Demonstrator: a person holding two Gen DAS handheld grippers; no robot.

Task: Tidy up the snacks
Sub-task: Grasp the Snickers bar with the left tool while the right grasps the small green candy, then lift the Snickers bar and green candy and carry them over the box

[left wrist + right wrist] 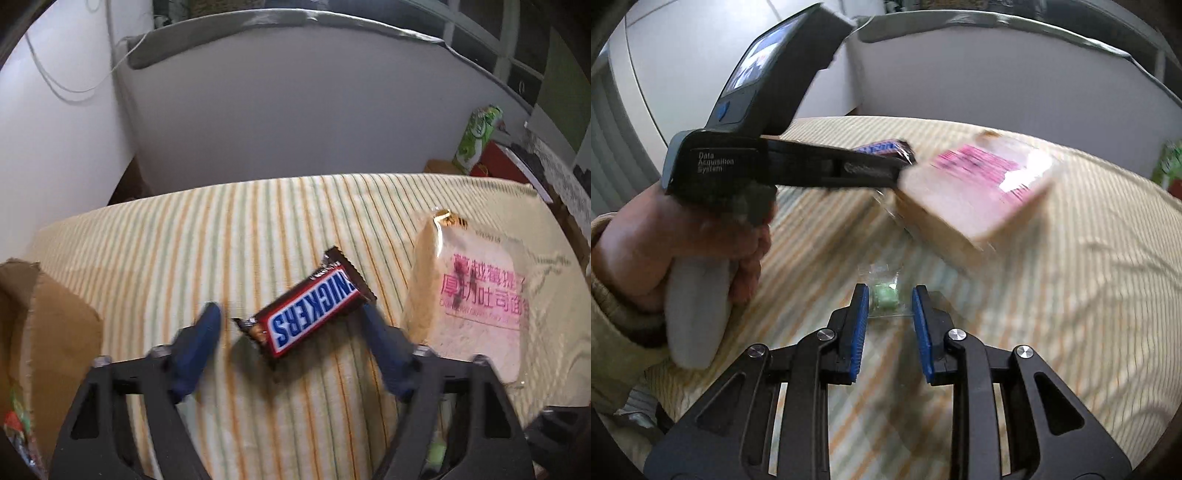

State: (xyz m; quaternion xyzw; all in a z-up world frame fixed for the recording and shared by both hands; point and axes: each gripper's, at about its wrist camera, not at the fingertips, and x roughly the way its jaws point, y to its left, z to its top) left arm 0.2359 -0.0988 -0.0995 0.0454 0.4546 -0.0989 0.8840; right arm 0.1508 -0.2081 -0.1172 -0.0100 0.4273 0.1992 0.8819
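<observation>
In the left wrist view, the left gripper point(291, 314) has its blue fingers point(201, 332) spread wide, one on each side of a Snickers bar point(306, 314) that lies diagonally in the lower middle of the frame on the striped cloth point(184, 236) covering the bench. The right finger sits just beside the bar's upper end; whether it touches the wrapper cannot be told. Nothing is pinched. To the right lies a packaged toast bread point(476, 295) with pink lettering, flat on the cloth. A cardboard box point(48, 332) shows at the lower left edge.

In the right wrist view, the right gripper point(890, 299) has its fingers parted with a moderate gap, and a small green candy point(884, 297) in clear wrap lies on the cloth between the fingertips, not squeezed. A hand point(683, 243) at the left of the frame holds the other gripper's grey handle.
</observation>
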